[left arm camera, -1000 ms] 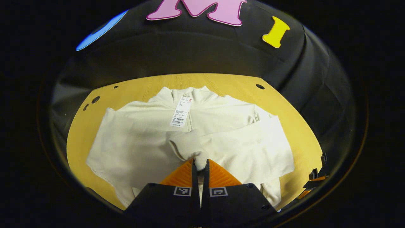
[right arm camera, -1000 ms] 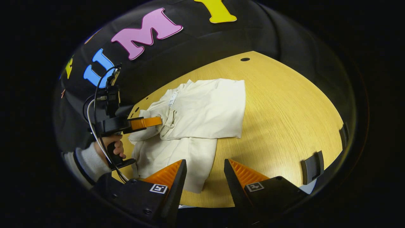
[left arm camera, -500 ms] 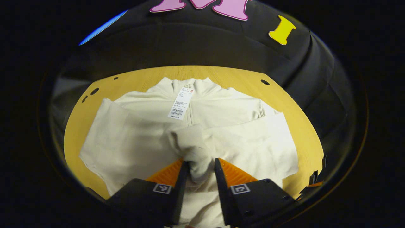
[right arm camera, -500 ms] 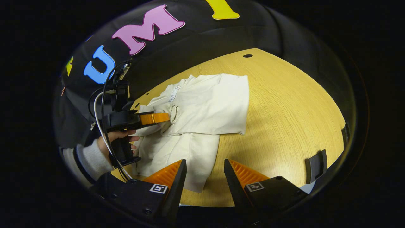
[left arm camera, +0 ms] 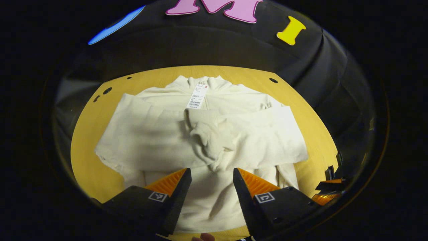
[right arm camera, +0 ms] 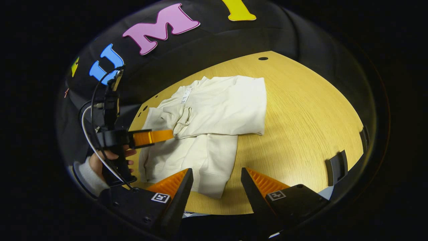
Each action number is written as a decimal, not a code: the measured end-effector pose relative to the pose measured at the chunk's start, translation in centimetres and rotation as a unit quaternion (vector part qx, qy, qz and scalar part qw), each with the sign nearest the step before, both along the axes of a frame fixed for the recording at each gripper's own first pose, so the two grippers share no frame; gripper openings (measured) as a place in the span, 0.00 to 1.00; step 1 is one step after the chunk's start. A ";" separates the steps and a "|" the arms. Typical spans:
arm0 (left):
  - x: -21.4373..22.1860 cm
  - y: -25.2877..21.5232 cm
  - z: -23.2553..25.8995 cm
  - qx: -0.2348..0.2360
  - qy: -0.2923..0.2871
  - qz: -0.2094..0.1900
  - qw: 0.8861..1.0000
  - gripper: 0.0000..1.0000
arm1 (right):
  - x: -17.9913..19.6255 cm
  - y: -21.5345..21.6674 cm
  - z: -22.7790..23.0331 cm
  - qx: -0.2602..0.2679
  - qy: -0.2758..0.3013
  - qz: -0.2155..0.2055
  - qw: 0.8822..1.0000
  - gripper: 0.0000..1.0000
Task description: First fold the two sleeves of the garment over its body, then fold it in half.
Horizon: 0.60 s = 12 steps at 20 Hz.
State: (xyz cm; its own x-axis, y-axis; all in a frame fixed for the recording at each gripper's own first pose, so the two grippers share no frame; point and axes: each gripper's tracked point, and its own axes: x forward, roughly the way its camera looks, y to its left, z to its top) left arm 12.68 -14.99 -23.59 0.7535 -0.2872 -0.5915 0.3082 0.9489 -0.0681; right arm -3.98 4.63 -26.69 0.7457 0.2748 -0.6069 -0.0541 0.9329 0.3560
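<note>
L gripper (left arm camera: 211,174) – jaws wide, holding nothing | garment (left arm camera: 207,140) flat on table (left arm camera: 87,134), just ahead of jaws, both sleeves across body, cuff (left arm camera: 209,142) bunched – prob. loose | R gripper (right arm camera: 216,175) – jaws wide, hem between tips.

the left gripper (left arm camera: 211,182) has its fingers (left arm camera: 174,182) spread apart just above the cream garment (left arm camera: 204,187), whose two sleeves (left arm camera: 254,137) lie crossed over its body on the wooden surface (left arm camera: 83,134), tag (left arm camera: 198,97) near the collar.
</note>
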 end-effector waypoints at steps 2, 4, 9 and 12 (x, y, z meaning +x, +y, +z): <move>-2.2 2.5 -0.1 0.009 -0.006 0.008 1.000 0.80 | -0.4 0.4 -0.2 0.001 0.005 0.000 1.000 0.89; -4.1 4.6 -0.2 0.012 -0.007 0.016 1.000 0.80 | -0.7 0.8 -0.6 -0.001 0.013 -0.002 1.000 0.96; -9.0 10.6 -3.8 0.041 0.022 0.048 0.998 0.80 | -1.1 1.5 -2.0 -0.017 0.038 -0.007 0.999 0.96; -9.5 11.2 -5.4 0.037 0.041 0.055 0.997 0.80 | -1.0 2.0 -2.7 -0.028 0.050 -0.004 0.998 0.96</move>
State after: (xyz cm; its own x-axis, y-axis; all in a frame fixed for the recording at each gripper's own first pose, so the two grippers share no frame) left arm 3.21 -3.80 -29.02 0.7256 -0.1583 -0.6697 0.1984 0.9800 -0.0167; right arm -4.94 6.66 -29.42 0.6828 0.2321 -0.6927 -0.0124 0.9518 0.3066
